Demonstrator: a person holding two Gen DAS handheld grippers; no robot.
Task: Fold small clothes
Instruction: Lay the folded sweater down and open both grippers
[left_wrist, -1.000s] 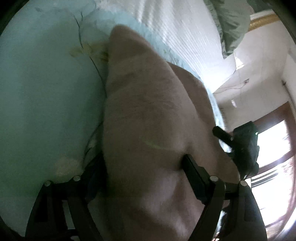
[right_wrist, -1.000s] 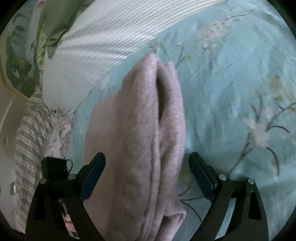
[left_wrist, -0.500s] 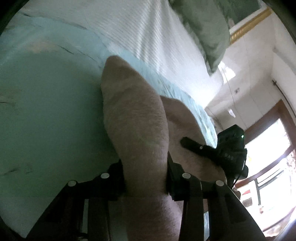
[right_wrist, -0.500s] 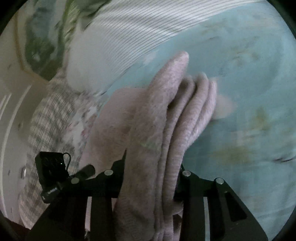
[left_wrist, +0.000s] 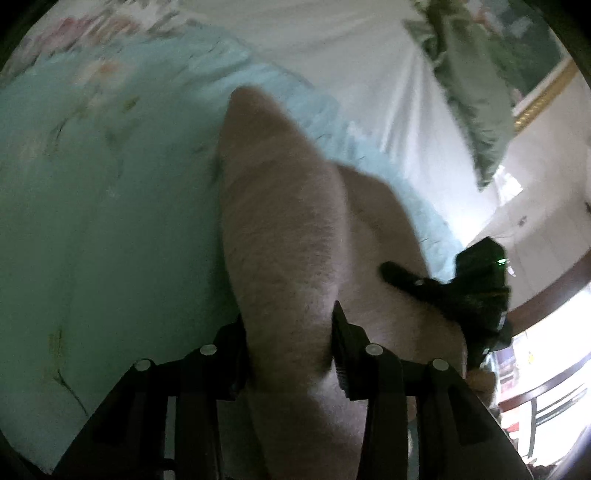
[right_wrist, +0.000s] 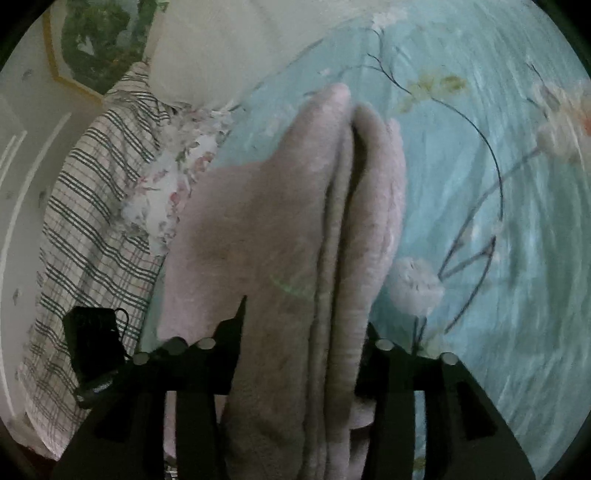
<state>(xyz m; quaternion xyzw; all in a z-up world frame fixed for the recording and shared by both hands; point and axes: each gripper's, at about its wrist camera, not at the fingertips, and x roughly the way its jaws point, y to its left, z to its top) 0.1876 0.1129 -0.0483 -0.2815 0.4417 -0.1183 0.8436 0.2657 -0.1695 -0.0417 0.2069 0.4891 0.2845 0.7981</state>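
A pale pink fuzzy garment (left_wrist: 280, 229) lies folded in layers on a light blue floral bedspread (left_wrist: 92, 221). My left gripper (left_wrist: 290, 347) is shut on one end of it, the fabric bunched between both fingers. My right gripper (right_wrist: 303, 347) is shut on the other end of the garment (right_wrist: 332, 221), where several folded layers stand up between the fingers. The right gripper also shows in the left wrist view (left_wrist: 476, 288), at the garment's far side. The left gripper shows in the right wrist view (right_wrist: 96, 343).
A white striped pillow (left_wrist: 351, 55) and a green pillow (left_wrist: 476, 92) lie at the head of the bed. A plaid cloth (right_wrist: 85, 229) and a floral cloth (right_wrist: 166, 184) hang at the bed's left edge. A window (left_wrist: 546, 373) is at right.
Both grippers went from open around the garment to shut on it. Both have since shifted with the garment in them, and the views are blurred by motion.
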